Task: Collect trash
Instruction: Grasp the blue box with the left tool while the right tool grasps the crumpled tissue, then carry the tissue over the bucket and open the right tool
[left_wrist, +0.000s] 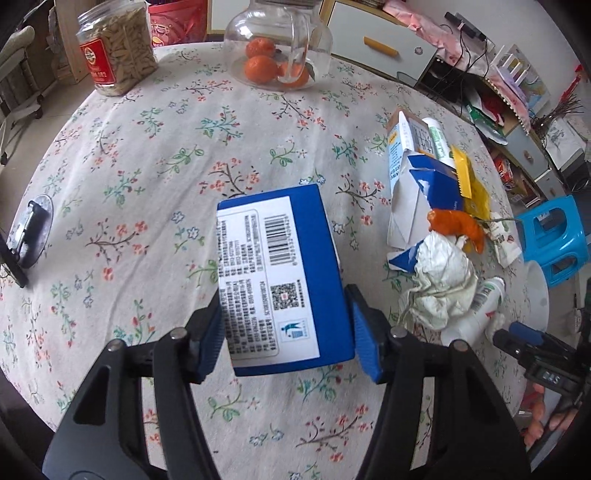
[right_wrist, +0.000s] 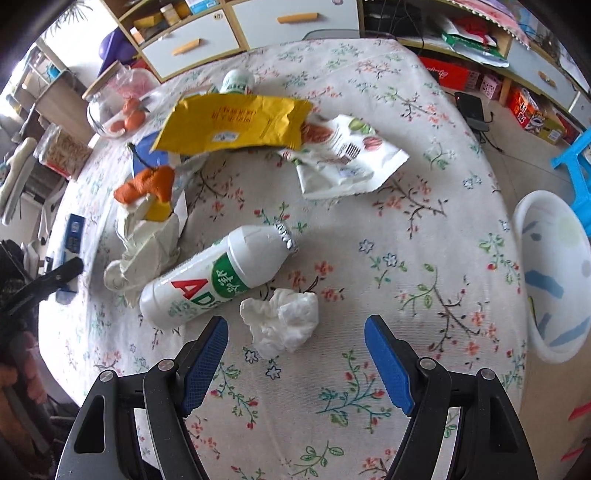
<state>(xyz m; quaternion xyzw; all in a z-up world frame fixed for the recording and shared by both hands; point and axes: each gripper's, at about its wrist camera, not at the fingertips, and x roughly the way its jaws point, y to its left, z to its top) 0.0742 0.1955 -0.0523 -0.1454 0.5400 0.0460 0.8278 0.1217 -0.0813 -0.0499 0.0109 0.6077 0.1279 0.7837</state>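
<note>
Left claw (left_wrist: 286, 332) pinches blue carton (left_wrist: 284, 277) above the surface (left_wrist: 147, 166), likely bin-bound | right claw (right_wrist: 295, 354) spread, lined up on crumpled tissue (right_wrist: 282, 319) | white basin (right_wrist: 554, 277) waits alongside.

The tablecloth (right_wrist: 388, 229) was off-white with small red and green flowers — the box (left_wrist: 284, 273) was blue with a white label, the bottle (right_wrist: 218, 273) white with red and green print, the wrapper (right_wrist: 236, 123) yellow
</note>
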